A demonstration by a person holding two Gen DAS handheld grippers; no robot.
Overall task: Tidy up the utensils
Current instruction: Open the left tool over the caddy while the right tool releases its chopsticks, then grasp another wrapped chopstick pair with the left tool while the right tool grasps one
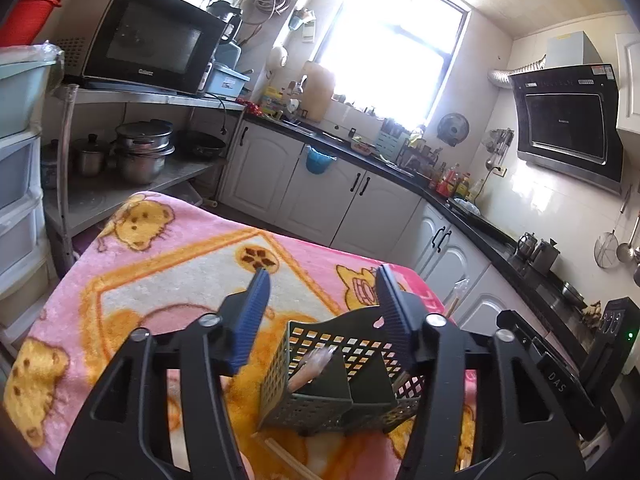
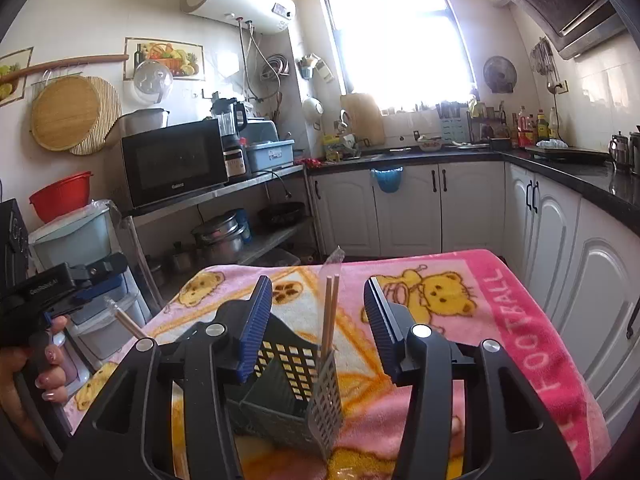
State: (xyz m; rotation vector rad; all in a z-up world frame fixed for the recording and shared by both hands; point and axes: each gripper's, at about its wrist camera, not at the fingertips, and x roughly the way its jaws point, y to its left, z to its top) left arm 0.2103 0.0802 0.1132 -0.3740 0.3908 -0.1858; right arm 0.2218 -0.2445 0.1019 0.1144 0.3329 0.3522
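The left gripper (image 1: pixel 322 296) stands with its ribbed blue pads (image 1: pixel 256 308) spread wide and nothing between them; its black plastic arms frame a dark green perforated utensil caddy (image 1: pixel 320 384) just below and ahead. The right gripper (image 2: pixel 318 304) is likewise parted wide and empty, hanging over the same caddy (image 2: pixel 288 396) from the other side.

The caddy is a boxy plastic holder with square-holed walls and inner dividers, standing upright on a fleecy pink blanket (image 1: pixel 160 264) printed with yellow cartoon bears and orange borders. In the right wrist view a pair of pale wooden chopsticks (image 2: pixel 331 312) rises from one compartment — long axis near vertical, tips up, leaning slightly. In the left wrist view a light-coloured stick in a clear wrapper (image 1: pixel 312 366) sits tilted in a compartment; what it is cannot be told. More thin sticks (image 1: pixel 280 454) lie flat on the blanket just in front of the caddy.

At the left edge of the right wrist view a hand (image 2: pixel 48 368) grips the other tool's handle.

Farther off — a steel shelf rack holds a black microwave (image 2: pixel 176 160) above stacked metal pots (image 1: pixel 144 148), and white cabinets (image 2: pixel 408 208) under a dark countertop run beneath a bright window (image 2: pixel 396 28).
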